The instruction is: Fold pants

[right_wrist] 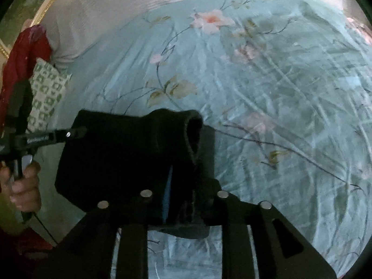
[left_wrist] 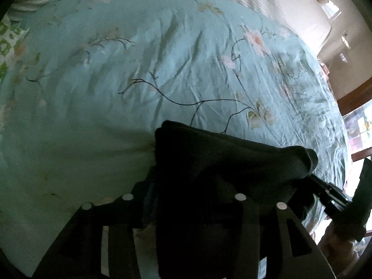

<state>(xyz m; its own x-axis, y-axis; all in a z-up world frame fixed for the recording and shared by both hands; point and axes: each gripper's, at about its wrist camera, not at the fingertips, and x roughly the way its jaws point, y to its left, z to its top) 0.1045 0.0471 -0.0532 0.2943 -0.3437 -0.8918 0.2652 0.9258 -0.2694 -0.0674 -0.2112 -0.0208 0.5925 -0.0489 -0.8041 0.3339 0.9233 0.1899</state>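
The left gripper has its fingers closed on a thick bunch of the dark pants, the cloth filling the gap between them and hiding the tips. Seen from the right wrist, the same tool reaches in from the left edge as a slim black bar, its handle gripped by the person's left hand, knuckles curled and the tool lying nearly level.

The right gripper likewise clamps a fold of the pants, a strip of blue pad showing between its fingers. From the left wrist it appears at the right edge, angled in to pinch the garment's far right corner.

The pants hang between the two tools, lifted above the bed. The fabric is heavy, matte and near black, doubled into a blocky shape with one rolled, tube-like edge.

Beneath lies a pale teal bedsheet, thin and creased, printed with pink blossoms and dark trailing stems. A green-and-white patterned pillow sits at the far left, beside red cloth
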